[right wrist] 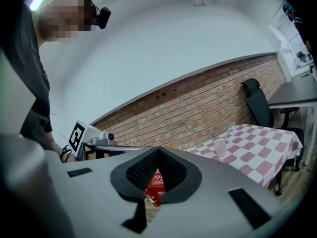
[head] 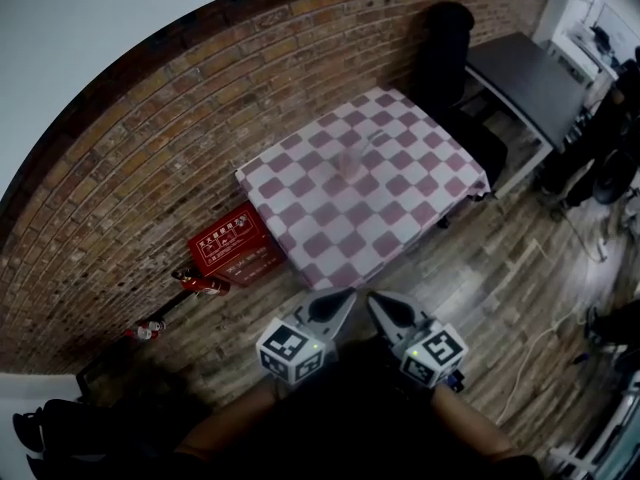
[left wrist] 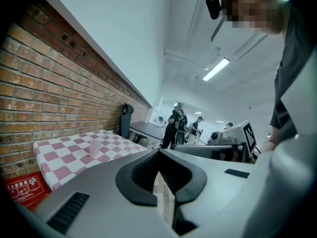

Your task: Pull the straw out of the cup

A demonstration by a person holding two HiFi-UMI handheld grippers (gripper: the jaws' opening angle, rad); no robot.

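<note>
Checkered surface [head: 400, 218] well apart; left gripper [left wrist: 159, 153], right gripper [right wrist: 158, 150] fingers closed, empty. Risk: light cup [right wrist: 220, 148] lifts with straw [right wrist: 226, 133] unless braced.

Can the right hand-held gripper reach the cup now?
Probably not: the right hand-held gripper is short of the table, and the cup stands mid-table. Nothing blocks the way.

We see a surface [head: 400, 188] covered by a pink-and-white checked cloth [head: 330, 238], with one clear cup [head: 352, 160] standing on it. A red box [head: 235, 248] sits beside it on the wooden floor [head: 480, 298].
</note>
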